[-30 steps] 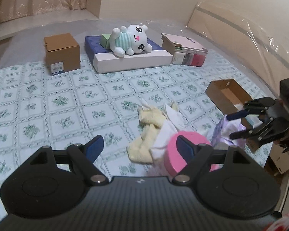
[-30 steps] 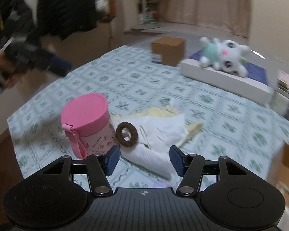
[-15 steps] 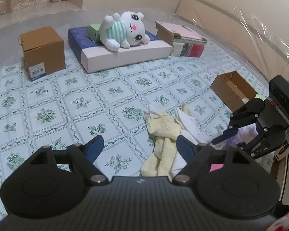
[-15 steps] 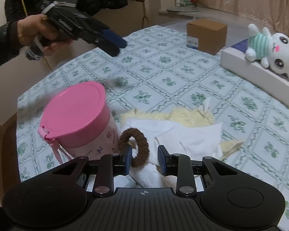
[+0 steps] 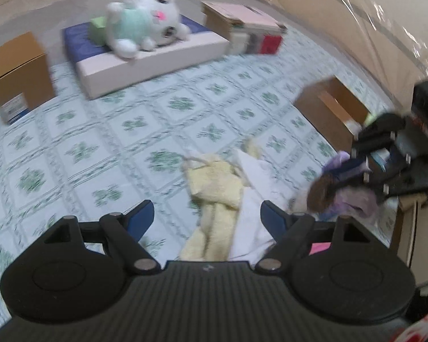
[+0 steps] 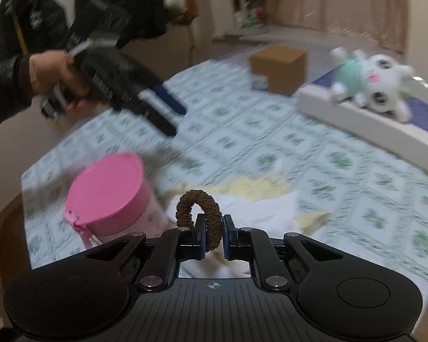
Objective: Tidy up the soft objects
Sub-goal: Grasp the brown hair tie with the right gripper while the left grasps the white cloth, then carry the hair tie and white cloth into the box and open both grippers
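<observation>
My right gripper [image 6: 214, 235] is shut on a brown hair scrunchie [image 6: 198, 206] and holds it above a white cloth [image 6: 254, 208] and a yellow towel [image 6: 256, 185]. In the left wrist view the scrunchie [image 5: 322, 189] hangs from the right gripper [image 5: 353, 171] at the right. My left gripper [image 5: 207, 218] is open and empty, above the yellow towel [image 5: 216, 191] and the white cloth [image 5: 254, 213]. It also shows in the right wrist view [image 6: 168, 114], held in a hand. A white plush toy [image 5: 145, 22] lies on a flat box at the back.
A pink lidded container [image 6: 111, 196] stands left of the cloths. A purple cloth [image 5: 353, 199] lies under the right gripper. An open cardboard box [image 5: 331, 111] is at the right, a closed brown box [image 5: 17, 74] at the left, stacked books [image 5: 248, 28] at the back.
My right gripper closed on the scrunchie and lifted it off the white cloth. My left gripper moved forward and to the right over the towel, still open.
</observation>
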Demonstrator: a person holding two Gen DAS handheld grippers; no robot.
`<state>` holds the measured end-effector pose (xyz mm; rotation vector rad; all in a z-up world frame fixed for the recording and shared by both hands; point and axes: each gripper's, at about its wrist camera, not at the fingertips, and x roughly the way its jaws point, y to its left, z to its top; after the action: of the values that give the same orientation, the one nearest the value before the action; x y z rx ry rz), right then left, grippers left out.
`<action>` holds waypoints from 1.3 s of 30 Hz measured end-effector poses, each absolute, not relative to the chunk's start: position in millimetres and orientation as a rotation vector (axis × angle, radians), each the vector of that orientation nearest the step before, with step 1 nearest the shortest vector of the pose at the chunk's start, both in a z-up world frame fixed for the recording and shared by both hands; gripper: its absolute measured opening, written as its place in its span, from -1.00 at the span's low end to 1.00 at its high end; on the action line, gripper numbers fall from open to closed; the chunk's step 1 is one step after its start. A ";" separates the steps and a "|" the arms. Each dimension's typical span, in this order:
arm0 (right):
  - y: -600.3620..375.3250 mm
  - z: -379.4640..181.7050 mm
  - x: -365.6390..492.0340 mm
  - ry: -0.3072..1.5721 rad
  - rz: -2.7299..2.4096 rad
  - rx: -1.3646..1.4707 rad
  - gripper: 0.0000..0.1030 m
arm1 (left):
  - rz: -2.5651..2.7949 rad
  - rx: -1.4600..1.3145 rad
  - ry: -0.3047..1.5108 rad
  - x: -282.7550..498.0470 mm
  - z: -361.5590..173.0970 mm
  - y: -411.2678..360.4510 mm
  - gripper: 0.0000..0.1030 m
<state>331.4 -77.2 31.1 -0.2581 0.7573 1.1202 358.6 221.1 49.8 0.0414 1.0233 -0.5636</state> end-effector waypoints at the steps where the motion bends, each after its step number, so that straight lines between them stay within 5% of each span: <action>1: -84.4 36.8 332.6 0.747 1.087 -0.260 -0.79 | -0.585 0.065 1.034 362.3 52.0 210.8 0.54; 11: -140.2 50.2 350.6 0.737 0.841 -0.244 -0.79 | -0.737 0.254 1.221 402.0 31.3 110.8 0.51; 27: -177.3 27.2 362.3 0.776 0.759 -0.197 -0.78 | -0.671 0.630 1.408 413.3 -27.4 33.8 0.08; 34: -184.4 30.5 361.0 0.774 0.743 -0.185 -0.79 | -0.646 0.709 1.402 408.4 -31.0 28.7 -0.67; 39: -190.1 35.1 357.7 0.772 0.726 -0.165 -0.79 | -0.641 0.632 1.353 403.5 -6.2 35.7 -0.81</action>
<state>357.7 -190.1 35.1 -0.1653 0.7717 0.7258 403.5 35.7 -6.2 0.6324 1.3529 -0.6414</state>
